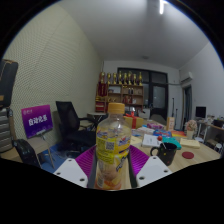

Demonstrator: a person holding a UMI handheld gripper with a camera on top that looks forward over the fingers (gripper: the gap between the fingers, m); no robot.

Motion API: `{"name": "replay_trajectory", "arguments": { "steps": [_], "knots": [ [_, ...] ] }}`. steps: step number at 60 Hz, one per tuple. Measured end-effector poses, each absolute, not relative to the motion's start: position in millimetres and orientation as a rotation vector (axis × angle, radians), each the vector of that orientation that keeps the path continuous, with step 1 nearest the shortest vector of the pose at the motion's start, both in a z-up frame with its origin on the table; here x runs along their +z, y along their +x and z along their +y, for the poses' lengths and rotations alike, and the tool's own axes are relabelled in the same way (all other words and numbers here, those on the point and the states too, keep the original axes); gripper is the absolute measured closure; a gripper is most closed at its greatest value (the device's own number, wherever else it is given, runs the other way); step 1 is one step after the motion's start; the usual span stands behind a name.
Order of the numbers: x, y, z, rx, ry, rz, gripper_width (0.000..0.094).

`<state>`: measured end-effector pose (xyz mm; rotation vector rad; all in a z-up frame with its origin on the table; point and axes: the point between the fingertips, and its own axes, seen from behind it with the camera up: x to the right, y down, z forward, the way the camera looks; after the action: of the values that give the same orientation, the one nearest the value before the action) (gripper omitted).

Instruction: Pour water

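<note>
Item: bottle (112, 145), capped, clamped upright between gripper (112, 172) fingers. Cup (167, 153) right of bottle. Advised: uncap, then tilt slowly over cup.

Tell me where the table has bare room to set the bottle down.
The gripper is shut on the bottle. Bare table shows only beyond the right finger, past the dark cup. Behind the cup, the clutter of small items crowds the surface.

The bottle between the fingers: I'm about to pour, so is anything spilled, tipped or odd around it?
Nothing stands out. The bottle stands upright between the fingers, orange cap on, yellow label facing the camera. No spill shows on the table near the dark cup.
</note>
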<state>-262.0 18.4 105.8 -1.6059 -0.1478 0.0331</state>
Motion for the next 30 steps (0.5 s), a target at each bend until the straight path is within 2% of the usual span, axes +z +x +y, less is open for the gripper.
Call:
{"name": "replay_trajectory", "arguments": {
  "steps": [4, 5, 12, 21, 30],
  "knots": [
    [105.8, -266.6, 20.7, 0.062, -1.604, -0.165, 0.0471],
    [106.2, -271.3, 22.1, 0.073, -1.605, -0.169, 0.0502],
    [127.1, -277.2, 34.9, 0.278, -1.624, -0.09, 0.0502],
    [148.5, -241.1, 76.3, 0.798, -1.632, 0.367, 0.0503],
    [149.3, -200.7, 98.0, 1.422, -1.512, 0.857, 0.0505]
  ]
}}
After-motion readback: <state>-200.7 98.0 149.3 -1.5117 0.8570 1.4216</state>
